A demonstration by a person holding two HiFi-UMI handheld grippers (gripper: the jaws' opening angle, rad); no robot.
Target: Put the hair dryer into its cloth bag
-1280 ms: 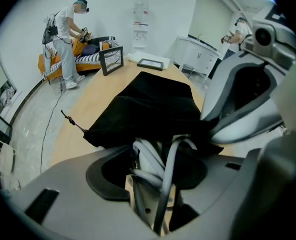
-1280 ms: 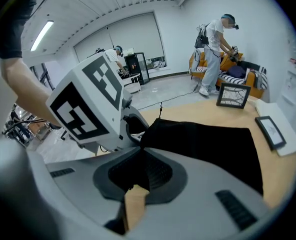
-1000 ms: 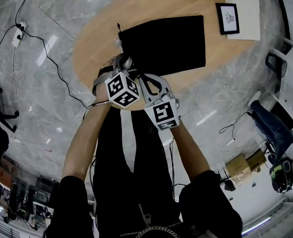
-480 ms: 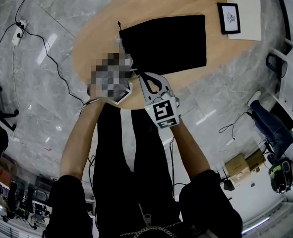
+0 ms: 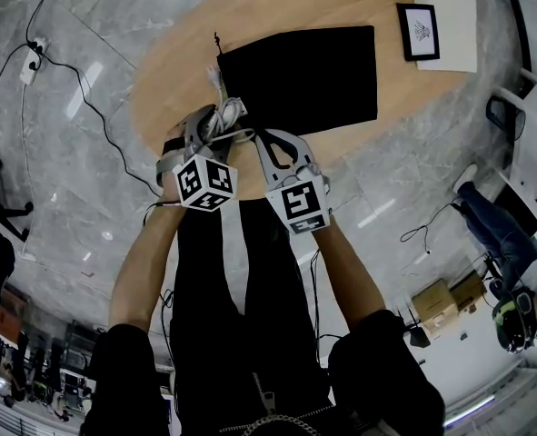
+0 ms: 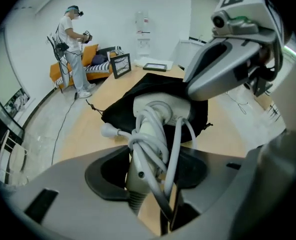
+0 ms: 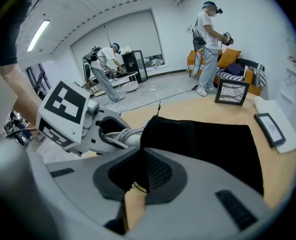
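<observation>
Left gripper jaws, just closing, clamp cord-wrapped hair dryer at near edge of table; we lose its head against cloth bag. Right gripper pinches bag hem.

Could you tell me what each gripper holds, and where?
Left gripper, jaws just closing: hair dryer by its cord-wrapped handle. Right gripper: cloth bag by its near edge.

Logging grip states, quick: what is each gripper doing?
Left gripper: jaws just closing, now shut on the hair dryer.
Right gripper: shut on the cloth bag.
</observation>
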